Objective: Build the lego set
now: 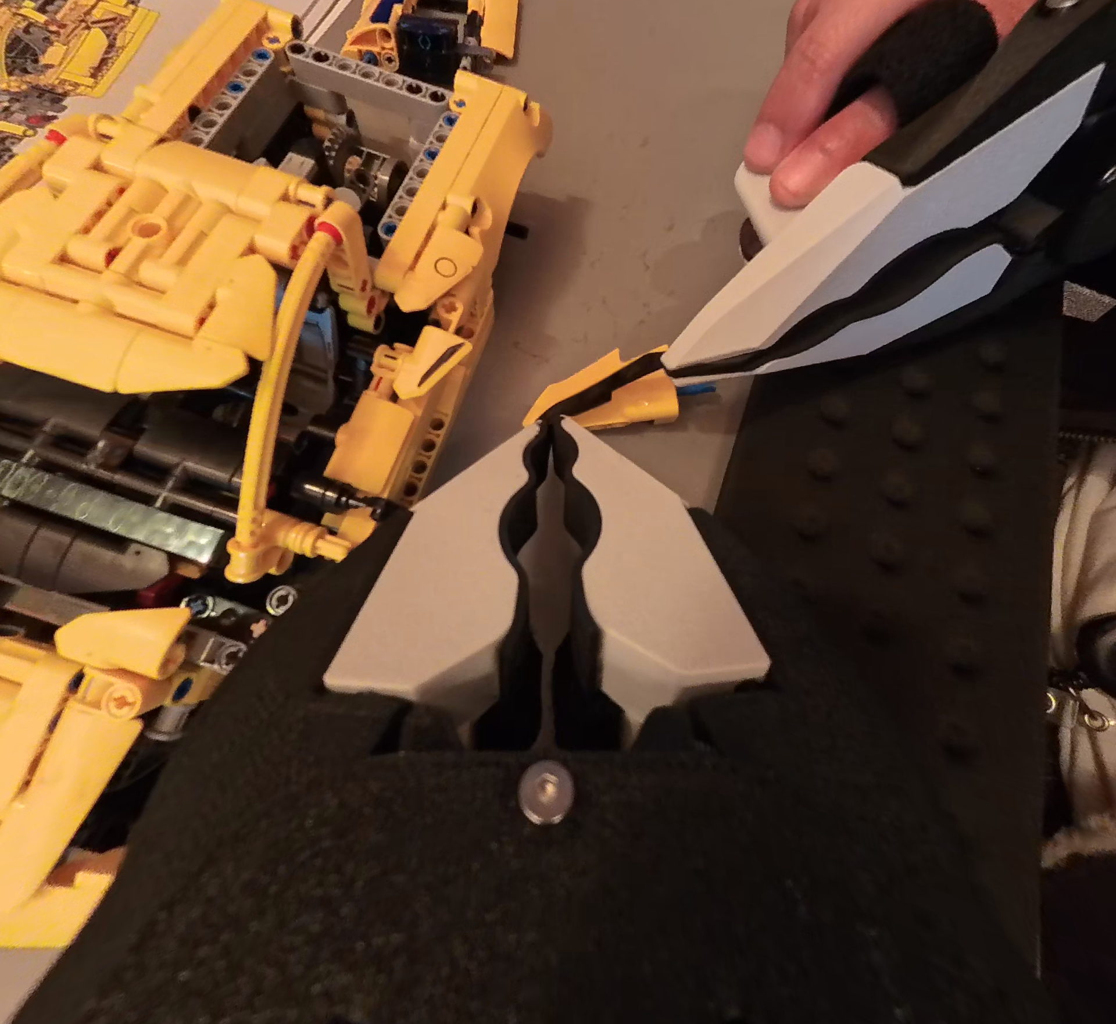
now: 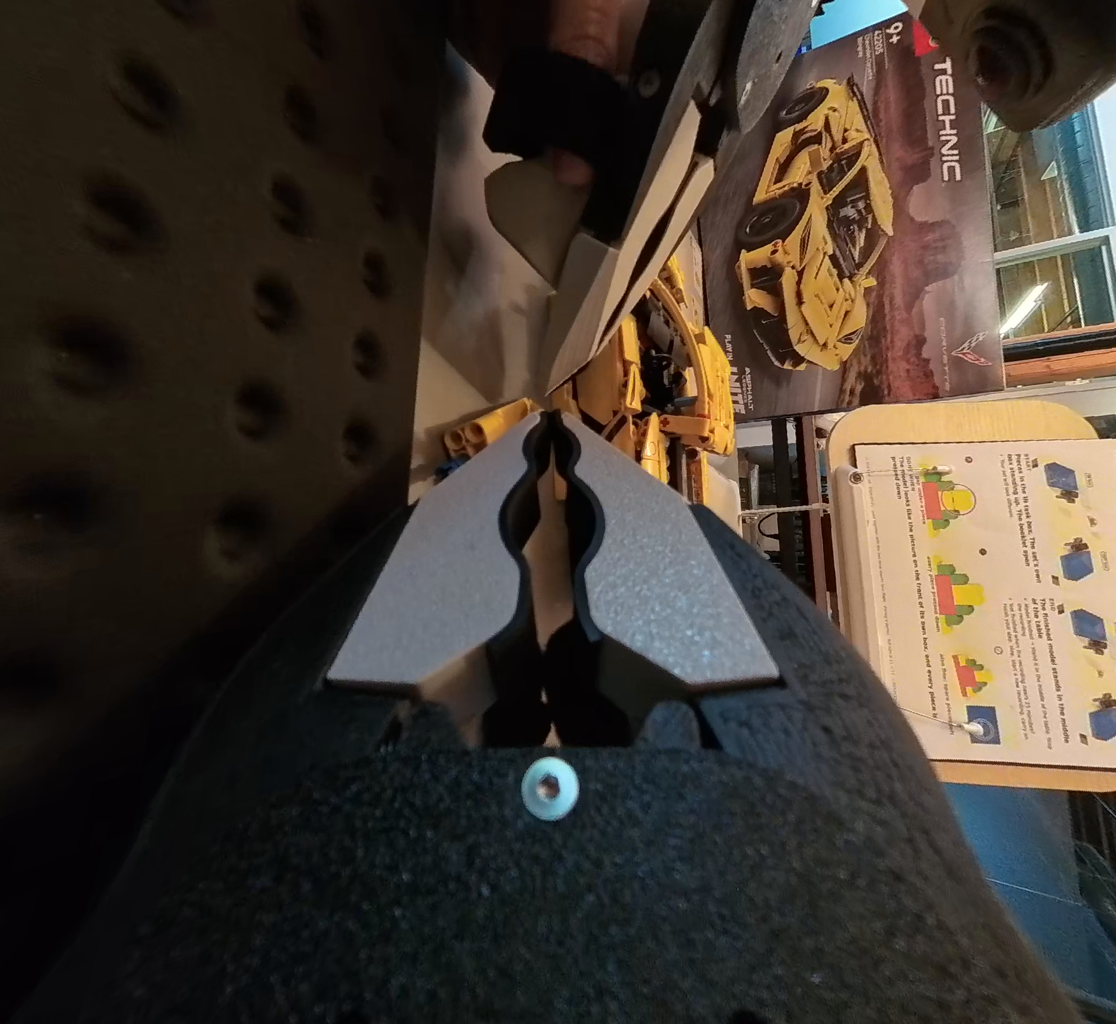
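A small yellow panel piece [image 1: 604, 391] with a black stripe and a blue pin [image 1: 700, 389] is held above the table between both grippers. My left gripper [image 1: 551, 424] is shut on its near corner. My right gripper [image 1: 667, 368] comes in from the right, held by a hand [image 1: 845, 58], and is shut on the piece's other end. In the right wrist view my right gripper [image 2: 552, 418] is shut on the piece [image 2: 477, 427], and the left gripper [image 2: 549, 392] meets it from above. The yellow car model [image 1: 241, 270] lies just left of the piece.
A smaller yellow sub-assembly [image 1: 441, 10] and open instruction pages [image 1: 60, 40] lie beyond the car. A black studded mat [image 1: 906, 511] is on the right. The set's box [image 2: 906, 209] and a wooden board with an instruction card [image 2: 966, 602] stand behind the car [image 2: 664, 391]. The grippers are tip to tip, or close to it.
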